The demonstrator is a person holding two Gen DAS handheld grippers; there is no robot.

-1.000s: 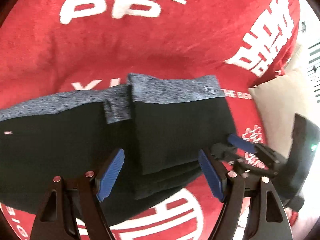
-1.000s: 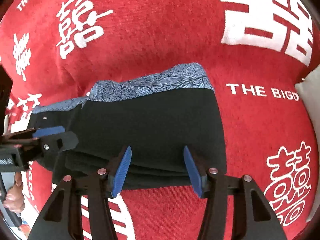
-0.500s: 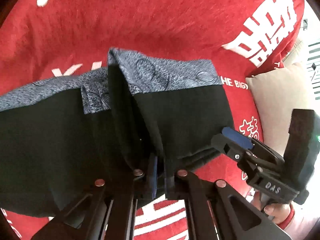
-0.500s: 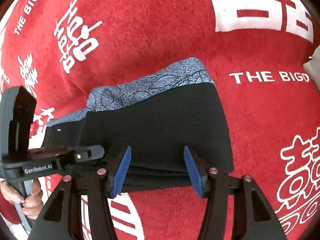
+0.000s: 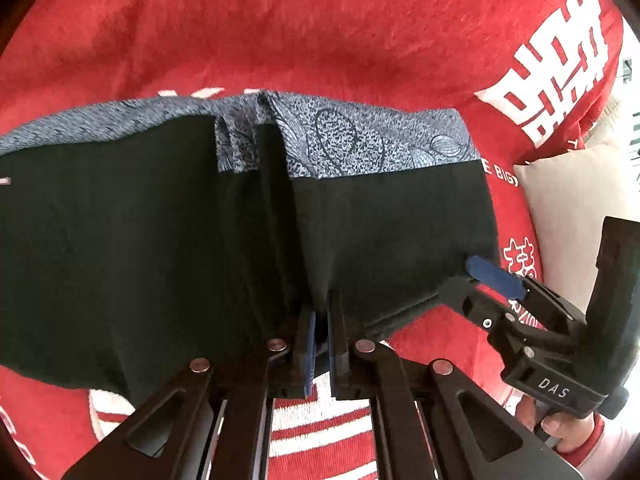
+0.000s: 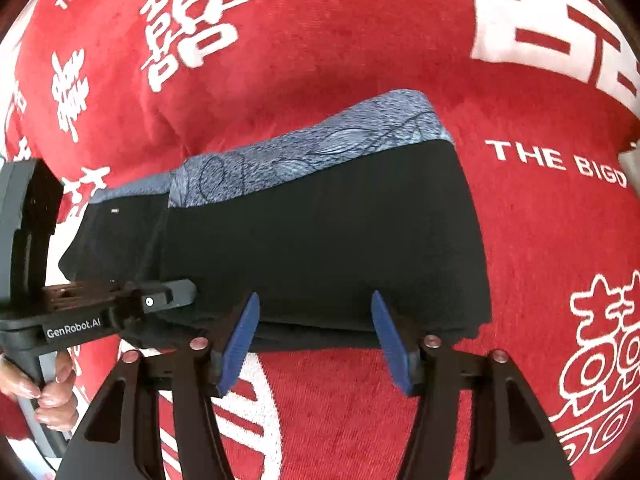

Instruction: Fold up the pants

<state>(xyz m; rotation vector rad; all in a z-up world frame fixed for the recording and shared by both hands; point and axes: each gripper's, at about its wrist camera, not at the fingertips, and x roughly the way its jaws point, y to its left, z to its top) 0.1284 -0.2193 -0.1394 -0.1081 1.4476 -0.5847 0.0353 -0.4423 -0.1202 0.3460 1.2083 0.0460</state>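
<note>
- Pants (image 5: 392,232): black, blue patterned waistband, partly folded, lying on red blanket (image 5: 320,32).
- Left gripper (image 5: 320,340): apart a second ago, now clamped on the near edge; cloth there has bunched into a ridge.
- Right gripper (image 6: 316,336): jaws just opening wider, astride the near hem, not pinching.
- Judgement: fold lift imminent.

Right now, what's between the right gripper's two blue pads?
The near edge of the folded black pants lies between the open right gripper, seen in the right wrist view.
</note>
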